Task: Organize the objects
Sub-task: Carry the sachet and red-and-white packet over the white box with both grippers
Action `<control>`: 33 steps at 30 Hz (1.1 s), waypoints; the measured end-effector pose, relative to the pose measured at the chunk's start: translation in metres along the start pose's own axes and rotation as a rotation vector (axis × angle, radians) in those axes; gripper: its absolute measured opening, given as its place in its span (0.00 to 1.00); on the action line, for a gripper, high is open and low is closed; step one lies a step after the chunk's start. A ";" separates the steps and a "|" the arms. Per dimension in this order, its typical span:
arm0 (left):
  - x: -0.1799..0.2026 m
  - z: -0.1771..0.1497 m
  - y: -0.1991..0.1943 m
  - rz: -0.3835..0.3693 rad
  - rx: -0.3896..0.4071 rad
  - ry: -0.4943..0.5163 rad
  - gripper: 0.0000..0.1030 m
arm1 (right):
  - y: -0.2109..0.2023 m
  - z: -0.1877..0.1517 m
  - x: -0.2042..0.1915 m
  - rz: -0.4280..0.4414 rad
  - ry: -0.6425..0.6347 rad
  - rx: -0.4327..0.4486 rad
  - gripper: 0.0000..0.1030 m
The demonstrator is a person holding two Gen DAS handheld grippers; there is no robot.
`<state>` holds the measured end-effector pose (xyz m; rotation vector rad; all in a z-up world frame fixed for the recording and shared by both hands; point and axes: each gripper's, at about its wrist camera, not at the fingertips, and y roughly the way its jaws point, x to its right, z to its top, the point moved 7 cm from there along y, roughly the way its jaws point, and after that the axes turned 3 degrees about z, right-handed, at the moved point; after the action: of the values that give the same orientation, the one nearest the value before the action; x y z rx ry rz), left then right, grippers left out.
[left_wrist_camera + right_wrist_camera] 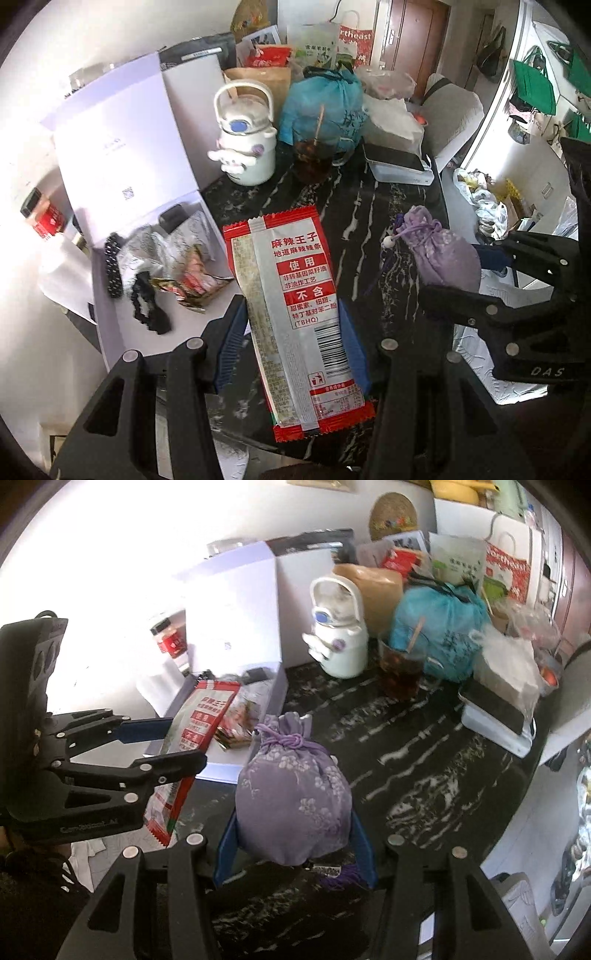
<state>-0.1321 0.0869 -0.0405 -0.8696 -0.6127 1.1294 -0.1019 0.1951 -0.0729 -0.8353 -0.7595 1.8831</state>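
Note:
My left gripper point(291, 354) is shut on a red and silver snack packet point(295, 306), held up above the black marble table point(380, 229); the packet point(192, 734) also shows in the right wrist view, between the left gripper's point(181, 742) blue pads. My right gripper point(295, 842) is shut on a purple floral drawstring pouch point(291, 797), lifted off the table. That pouch point(439, 254) appears at the right of the left wrist view, gripped by the right gripper point(469, 273). An open white box point(155, 206) to the left holds hair ties point(147, 306) and small snack wrappers point(192, 280).
At the back of the table stand a white cartoon kettle point(247, 144), a cup of dark drink with a stick point(314, 158), a teal bag point(325, 107), tissues and a phone on a white box point(399, 162). A red-labelled jar point(40, 218) stands left of the open box.

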 end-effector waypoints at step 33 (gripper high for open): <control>-0.208 -0.033 -0.038 0.092 0.040 -0.189 0.47 | 0.081 0.075 -0.155 0.051 -0.141 -0.038 0.52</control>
<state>-0.1548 -0.1257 -0.0252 -0.7681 -0.7086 1.3128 -0.1463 0.0112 -0.0561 -0.7574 -0.8700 1.9942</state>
